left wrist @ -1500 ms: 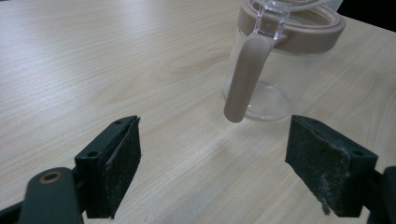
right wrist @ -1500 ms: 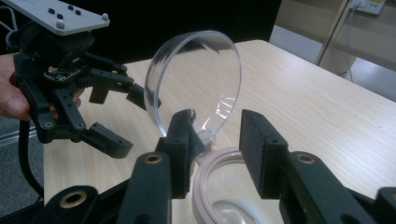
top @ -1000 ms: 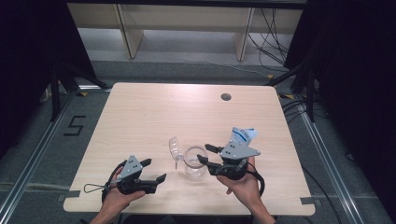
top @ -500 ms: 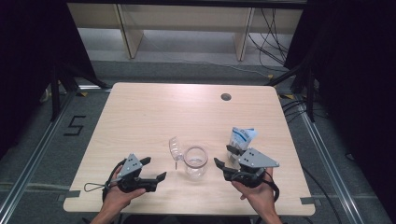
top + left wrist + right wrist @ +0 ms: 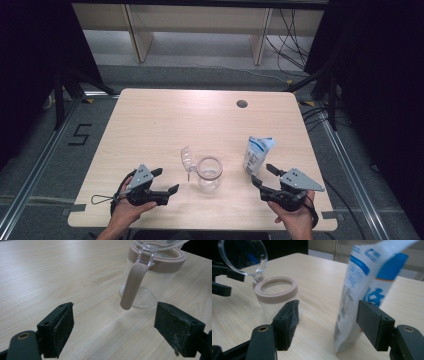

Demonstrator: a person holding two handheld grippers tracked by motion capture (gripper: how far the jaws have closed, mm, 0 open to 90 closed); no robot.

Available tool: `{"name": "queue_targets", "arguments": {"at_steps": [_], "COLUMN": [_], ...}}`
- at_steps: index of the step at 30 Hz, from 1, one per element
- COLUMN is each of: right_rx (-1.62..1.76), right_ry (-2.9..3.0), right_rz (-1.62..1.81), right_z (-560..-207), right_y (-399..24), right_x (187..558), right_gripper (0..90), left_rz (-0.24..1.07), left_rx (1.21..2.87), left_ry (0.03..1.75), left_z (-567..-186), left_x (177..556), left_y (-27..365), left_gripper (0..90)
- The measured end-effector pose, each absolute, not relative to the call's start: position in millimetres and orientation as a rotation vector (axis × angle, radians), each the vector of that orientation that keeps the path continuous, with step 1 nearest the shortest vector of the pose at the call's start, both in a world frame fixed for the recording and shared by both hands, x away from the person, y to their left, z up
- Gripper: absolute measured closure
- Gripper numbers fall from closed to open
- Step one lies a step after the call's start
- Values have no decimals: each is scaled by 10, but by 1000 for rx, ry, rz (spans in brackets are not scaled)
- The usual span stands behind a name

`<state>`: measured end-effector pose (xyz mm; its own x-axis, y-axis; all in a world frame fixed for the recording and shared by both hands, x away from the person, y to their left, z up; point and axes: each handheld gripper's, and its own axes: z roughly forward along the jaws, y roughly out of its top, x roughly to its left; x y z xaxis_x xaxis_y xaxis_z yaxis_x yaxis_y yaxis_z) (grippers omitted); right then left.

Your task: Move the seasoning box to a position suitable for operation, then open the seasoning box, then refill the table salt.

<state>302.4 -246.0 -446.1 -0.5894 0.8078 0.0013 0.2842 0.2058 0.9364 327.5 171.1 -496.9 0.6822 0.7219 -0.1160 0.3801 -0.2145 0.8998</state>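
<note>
Black jaws on my right gripper now stand wide apart with nothing between them; a second ago they carried the blue-and-white pouch beside the jar, and I have since set it upright on the table just right of the jar and backed off to the near edge; my left gripper sits unmoved at near left, spread wide and empty; farther in, the clear jar stands with its hinged lid flipped up, so I judge the pouch released and the jar ready.
</note>
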Motion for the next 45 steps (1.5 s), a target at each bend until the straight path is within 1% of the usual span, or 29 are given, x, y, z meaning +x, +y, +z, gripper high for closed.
{"name": "queue_targets", "arguments": {"at_steps": [6,8,9,15,20,26,28,31,34,35,39,41,45], "right_rx": [1070,1090,1161,1142,1220,1236,1188,1178,1252,1202,1251,1198,1203], "right_ry": [1978,1974,1978,1993,2002,2001,2001,1980,1968,1980,1965,1972,1939], "right_rz": [1352,1374,1374,1358,1371,1376,1352,1361,1381,1376,1366,1378,1355], "right_z": [-4525,-4557,-4562,-4645,-4682,-4714,-4708,-4722,-4731,-4746,-4753,-4767,-4775], "right_y": [-2628,-2652,-2646,-2715,-2744,-2701,-2706,-2682,-2625,-2630,-2573,-2563,-2547], "right_x": [3068,3094,3069,3153,3192,3248,3277,3318,3329,3366,3370,3417,3473], "right_gripper": [316,300,297,244,220,210,205,187,170,166,158,158,158], "left_rz": [396,399,400,388,392,393,395,394,395,392,403,401,401], "left_rx": [1830,1837,1834,1833,1839,1835,1838,1837,1842,1843,1844,1838,1832], "left_ry": [871,866,872,875,861,861,858,860,864,869,871,872,871], "left_z": [-4974,-4971,-4972,-4974,-4973,-4972,-4970,-4971,-4974,-4972,-4963,-4968,-4967], "left_x": [3272,3272,3269,3286,3289,3283,3282,3284,3283,3278,3262,3262,3247], "left_y": [1699,1700,1695,1680,1675,1672,1673,1675,1678,1678,1680,1678,1679], "left_gripper": [155,155,155,155,155,155,155,155,155,155,155,155,156]}}
